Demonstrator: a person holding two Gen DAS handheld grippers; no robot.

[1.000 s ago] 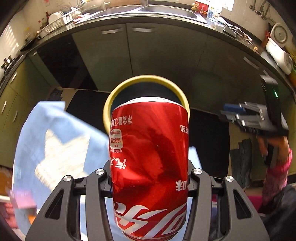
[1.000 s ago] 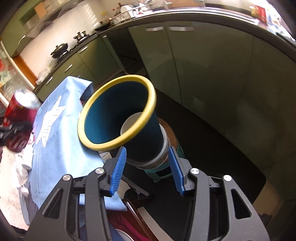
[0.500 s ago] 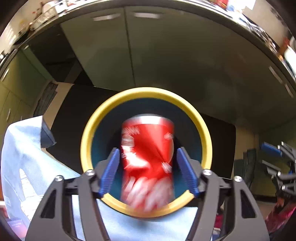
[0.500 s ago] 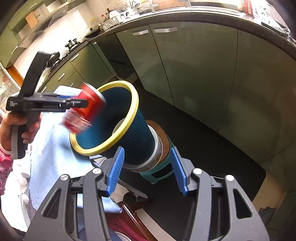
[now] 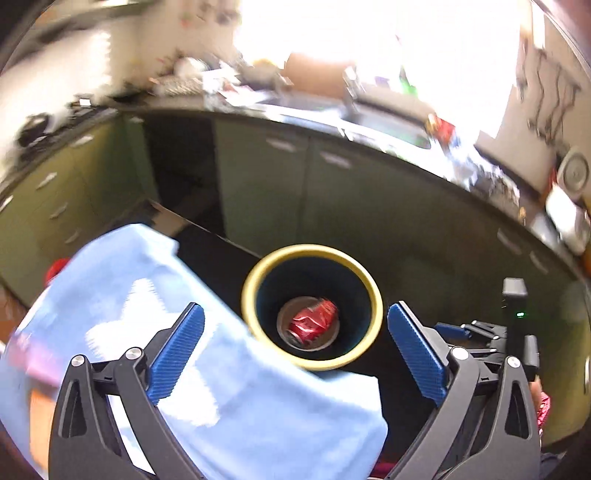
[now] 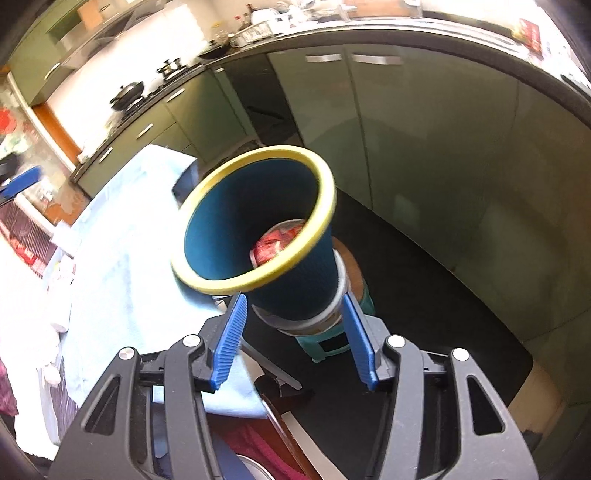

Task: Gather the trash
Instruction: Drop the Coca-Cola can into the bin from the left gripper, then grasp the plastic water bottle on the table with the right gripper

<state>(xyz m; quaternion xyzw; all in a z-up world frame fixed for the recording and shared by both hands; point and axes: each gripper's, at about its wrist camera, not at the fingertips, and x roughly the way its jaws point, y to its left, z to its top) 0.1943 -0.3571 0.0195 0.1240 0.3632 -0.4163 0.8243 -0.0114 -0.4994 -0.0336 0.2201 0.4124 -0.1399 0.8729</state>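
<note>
A kitchen is seen. Green cabinet doors [image 6: 413, 147] with metal handles are placed under a dark curved worktop [image 6: 424, 31], which is crowded with dishes and small items. A black pan [image 6: 127, 94] is set on the stove at the left end of the worktop. The floor [image 6: 424, 295] is dark. A light blue cloth [image 5: 236, 402] is spread over a table. Strong white light is let in above the sink [image 5: 388, 123], and that part is blurred.

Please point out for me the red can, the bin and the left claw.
red can [image 5: 314, 322], left wrist view, on its crumpled side
bin [image 6: 291, 284], right wrist view, on its blue outer wall
left claw [image 5: 295, 360], left wrist view, midway between fingertips
</note>
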